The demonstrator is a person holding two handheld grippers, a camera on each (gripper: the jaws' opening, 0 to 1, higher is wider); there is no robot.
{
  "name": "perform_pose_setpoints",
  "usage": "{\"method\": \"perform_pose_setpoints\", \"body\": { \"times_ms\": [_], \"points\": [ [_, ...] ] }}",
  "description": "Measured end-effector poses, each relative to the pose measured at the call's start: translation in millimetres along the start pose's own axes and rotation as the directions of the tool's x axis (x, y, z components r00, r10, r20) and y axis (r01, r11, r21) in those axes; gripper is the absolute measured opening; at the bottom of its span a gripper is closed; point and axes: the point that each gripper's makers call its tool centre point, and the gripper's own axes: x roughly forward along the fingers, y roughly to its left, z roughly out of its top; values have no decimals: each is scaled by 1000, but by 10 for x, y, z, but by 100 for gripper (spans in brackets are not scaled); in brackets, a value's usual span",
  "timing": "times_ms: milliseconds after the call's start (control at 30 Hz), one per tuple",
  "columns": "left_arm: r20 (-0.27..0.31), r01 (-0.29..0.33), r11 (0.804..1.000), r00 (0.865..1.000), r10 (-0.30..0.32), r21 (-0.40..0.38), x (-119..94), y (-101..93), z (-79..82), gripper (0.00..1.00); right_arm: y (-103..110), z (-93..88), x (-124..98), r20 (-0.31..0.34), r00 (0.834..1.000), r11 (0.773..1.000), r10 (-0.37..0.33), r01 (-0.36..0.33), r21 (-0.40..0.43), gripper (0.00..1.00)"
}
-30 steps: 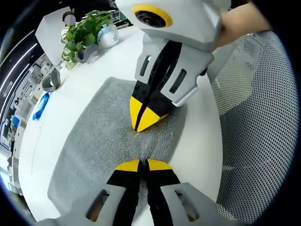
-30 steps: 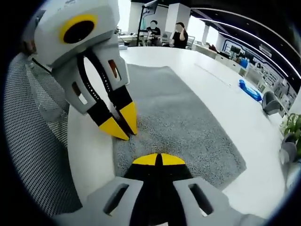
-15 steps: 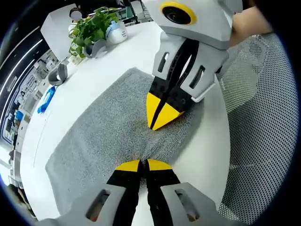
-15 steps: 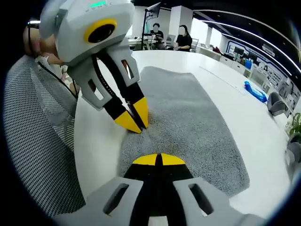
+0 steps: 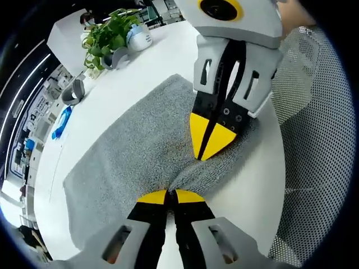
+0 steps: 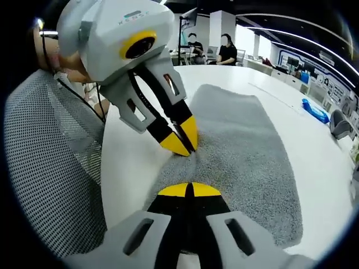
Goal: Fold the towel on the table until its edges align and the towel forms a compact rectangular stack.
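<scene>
Both grippers' fingers (image 5: 167, 196) (image 6: 188, 190) apparently pinched on towel (image 5: 123, 151) near edge, bare table (image 5: 140, 73) beyond.

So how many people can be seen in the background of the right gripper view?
2: one person and a second person stand side by side beyond the far end of the table; others may be hidden.
</scene>
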Motion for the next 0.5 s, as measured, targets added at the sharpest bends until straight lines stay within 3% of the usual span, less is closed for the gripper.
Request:
{"method": "perform_pose_setpoints", "body": {
  "times_ms": [200,300,400,500],
  "points": [
    [1,-12,1000,1000,12,20,-8,-8,11,4,-18,8,-4,-2,1000,1000,11,-11,6,0],
    [10,-28,995,1000,27,100,-22,-21,24,4,-27,9,-5,13,999,993,30,-31,117,0],
    [3,-26,996,1000,26,89,-44,-19,40,5,-35,1,-6,19,999,993,32,-34,113,0],
    [48,-44,998,998,41,49,-145,37,137,6,-20,19,-29,18,998,993,62,-63,95,0]
  ]
}}
